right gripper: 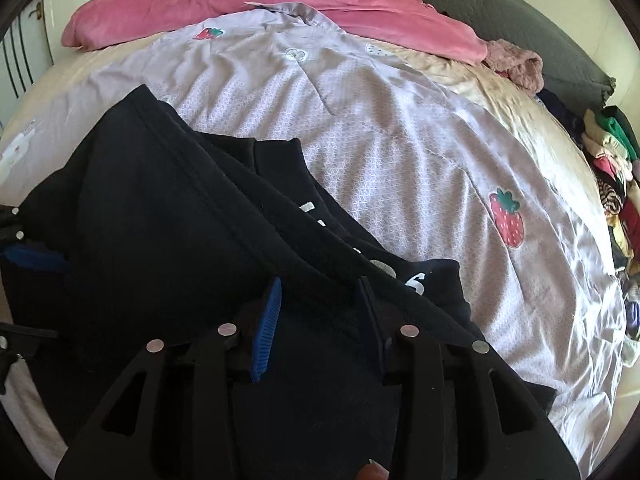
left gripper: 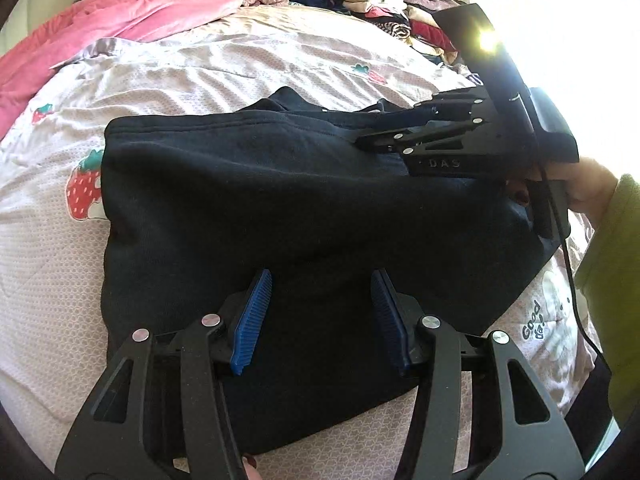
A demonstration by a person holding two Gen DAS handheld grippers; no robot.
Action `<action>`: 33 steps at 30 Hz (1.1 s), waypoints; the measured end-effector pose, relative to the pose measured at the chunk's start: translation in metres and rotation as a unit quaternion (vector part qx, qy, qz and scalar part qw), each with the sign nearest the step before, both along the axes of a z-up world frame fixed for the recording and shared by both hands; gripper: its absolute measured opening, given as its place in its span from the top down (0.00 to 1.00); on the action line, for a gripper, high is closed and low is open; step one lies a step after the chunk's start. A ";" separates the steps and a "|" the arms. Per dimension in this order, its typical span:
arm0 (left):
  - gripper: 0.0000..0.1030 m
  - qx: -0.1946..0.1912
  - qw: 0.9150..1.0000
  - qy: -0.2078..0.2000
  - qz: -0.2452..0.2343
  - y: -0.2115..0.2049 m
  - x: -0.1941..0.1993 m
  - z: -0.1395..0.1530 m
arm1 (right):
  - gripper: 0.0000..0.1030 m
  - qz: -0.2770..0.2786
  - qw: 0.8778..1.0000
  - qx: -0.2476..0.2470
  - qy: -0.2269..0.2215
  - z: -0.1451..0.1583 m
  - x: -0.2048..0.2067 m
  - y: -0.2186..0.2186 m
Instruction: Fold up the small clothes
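A pale lilac quilt printed with strawberries [left gripper: 240,76] covered the bed. On it lay the dark navy fleece garment [left gripper: 280,200], partly folded, white lettering showing along one layer. A pink plush blanket [left gripper: 120,12] and a heap of mixed clothes [left gripper: 400,4] sat beyond. The left gripper [left gripper: 320,312] hung released over the garment's near edge. The right gripper [right gripper: 320,316] stood over the folded edge; its grip I cannot tell.
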State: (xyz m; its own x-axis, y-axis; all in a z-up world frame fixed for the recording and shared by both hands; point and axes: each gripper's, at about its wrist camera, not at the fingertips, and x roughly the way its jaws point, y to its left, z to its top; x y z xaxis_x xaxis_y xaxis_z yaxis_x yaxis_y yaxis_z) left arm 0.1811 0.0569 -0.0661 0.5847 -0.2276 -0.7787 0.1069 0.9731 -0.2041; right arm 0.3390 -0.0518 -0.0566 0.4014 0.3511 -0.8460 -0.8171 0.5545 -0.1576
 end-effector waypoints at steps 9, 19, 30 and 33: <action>0.58 -0.008 1.000 0.001 0.003 0.003 0.000 0.000 | 0.94 -0.040 0.997 0.039 -0.053 0.017 -0.001 -0.006; 0.58 -0.010 1.000 0.001 0.001 0.004 0.000 0.001 | 0.67 -0.116 0.989 0.063 -0.061 0.024 0.014 -0.024; 0.54 0.000 0.999 -0.032 0.036 0.028 0.005 0.023 | 0.56 -0.297 0.951 0.063 -0.064 0.022 0.026 -0.133; 0.54 0.007 0.999 -0.021 0.047 0.033 0.013 0.016 | 0.55 -0.320 0.944 0.061 -0.058 0.011 0.033 -0.140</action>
